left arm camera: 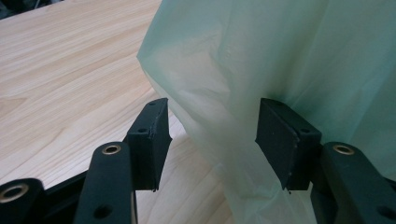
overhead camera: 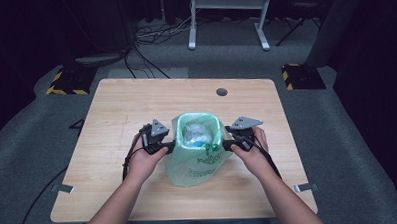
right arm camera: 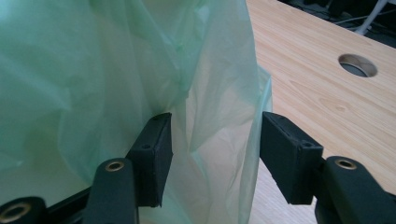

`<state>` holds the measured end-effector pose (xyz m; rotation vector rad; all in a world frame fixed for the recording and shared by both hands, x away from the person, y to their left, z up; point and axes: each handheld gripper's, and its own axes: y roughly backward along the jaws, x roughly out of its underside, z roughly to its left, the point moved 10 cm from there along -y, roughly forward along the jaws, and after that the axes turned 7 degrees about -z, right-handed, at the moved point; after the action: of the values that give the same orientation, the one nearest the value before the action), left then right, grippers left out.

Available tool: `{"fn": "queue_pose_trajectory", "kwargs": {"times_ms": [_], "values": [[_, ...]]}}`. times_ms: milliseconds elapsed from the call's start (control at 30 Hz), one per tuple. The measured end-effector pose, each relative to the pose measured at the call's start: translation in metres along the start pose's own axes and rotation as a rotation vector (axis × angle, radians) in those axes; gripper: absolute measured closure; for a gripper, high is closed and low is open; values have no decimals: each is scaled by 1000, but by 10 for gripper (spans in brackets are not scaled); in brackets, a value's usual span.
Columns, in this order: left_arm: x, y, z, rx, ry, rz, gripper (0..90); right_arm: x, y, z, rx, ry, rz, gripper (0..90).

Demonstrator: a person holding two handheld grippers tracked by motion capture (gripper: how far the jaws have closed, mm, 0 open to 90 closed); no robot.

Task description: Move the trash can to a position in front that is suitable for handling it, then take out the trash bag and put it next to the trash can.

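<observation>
Item: pale green plastic bag, standing upright at the lower centre of the high view on a light wooden worktop, mouth open upward, crumpled wrapped contents visible inside. Long axis roughly vertical. Left gripper sits at the bag's left flank near the rim; right gripper mirrors it at the right flank; both equally near, facing each other across the bag. In the left gripper view, jaws stand about half open, a fold of film lying between them, the right pad touching it, the left pad apart from it; no pinch yet. In the right gripper view, jaws likewise half open, bag edge hanging in the gap, neither pad pressing. Judgement: each gripper needs only to close inward on the film directly ahead of it. Cable hole at upper right of the worktop.
</observation>
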<state>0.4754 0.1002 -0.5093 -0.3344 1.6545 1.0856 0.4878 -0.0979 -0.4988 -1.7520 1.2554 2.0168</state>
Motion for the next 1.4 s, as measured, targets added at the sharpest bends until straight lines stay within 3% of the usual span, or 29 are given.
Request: {"fn": "queue_pose_trajectory", "kwargs": {"times_ms": [100,200,233,300,367,533,667,800,867,933,967,1000,1100,1200,1300,1400], "values": [[6,9,5,-13,4,-12,424,0,0,9,-7,14,-3,440],[12,14,9,-17,23,-4,316,1,1,12,6,6,5,372],[12,14,9,-17,23,-4,316,1,1,12,6,6,5,372],[15,23,14,-37,12,-25,296,3,11,8,47,28,18,350],[18,28,14,-43,25,-32,283,4,21,5,67,15,19,327],[28,51,14,-52,1,-24,254,14,42,4,66,-13,24,243],[39,69,14,-53,23,-9,230,27,54,7,55,-33,29,206],[49,82,4,-17,43,-2,210,37,64,14,40,-20,37,163],[55,87,-1,-14,12,13,197,42,67,20,20,-5,33,159],[62,89,-7,-18,-35,48,191,48,67,25,6,-3,41,160],[62,89,-7,-18,-35,48,188,50,66,26,0,-3,39,160],[65,88,-17,7,-52,54,188,52,65,28,-5,-5,37,160],[66,86,-26,31,-59,52,177,54,59,34,-30,-15,28,160],[67,76,-40,67,-76,66,175,60,49,42,-51,12,62,169],[69,67,-49,87,-108,87,179,62,38,46,-61,4,69,170],[67,60,-55,115,-97,83,185,61,28,49,-79,6,60,168]]}}
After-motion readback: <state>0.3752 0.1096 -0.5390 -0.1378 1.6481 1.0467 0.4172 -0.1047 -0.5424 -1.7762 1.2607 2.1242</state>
